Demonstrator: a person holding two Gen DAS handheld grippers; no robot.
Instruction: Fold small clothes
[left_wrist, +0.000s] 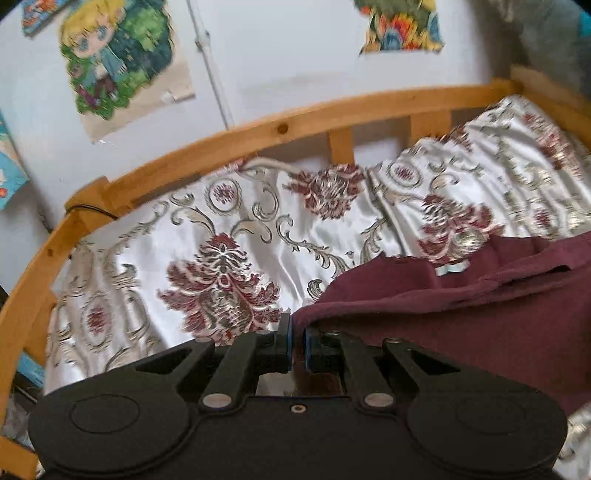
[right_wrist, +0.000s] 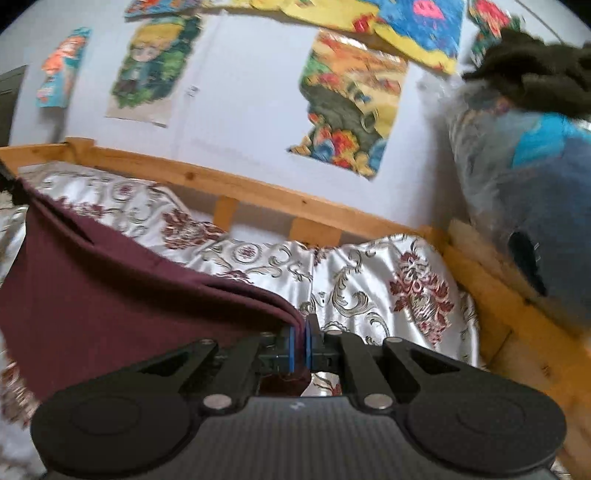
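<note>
Satin floral bedspread (left_wrist: 229, 236) in a pine bedframe (left_wrist: 258, 129); each tool (left_wrist: 297, 343) (right_wrist: 300, 345) clamps the maroon garment (left_wrist: 461, 306).

Garment (left_wrist: 461, 306) on bedspread (left_wrist: 207, 236), w/ rail (left_wrist: 280, 129) behind

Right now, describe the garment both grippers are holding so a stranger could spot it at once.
Start at the wooden bed frame against the poster-covered wall; its mattress is covered by a shiny white floral bedspread. On that lies the maroon garment, pinched by the left gripper and right gripper. It is the only plain, dark, matte cloth there.
</note>
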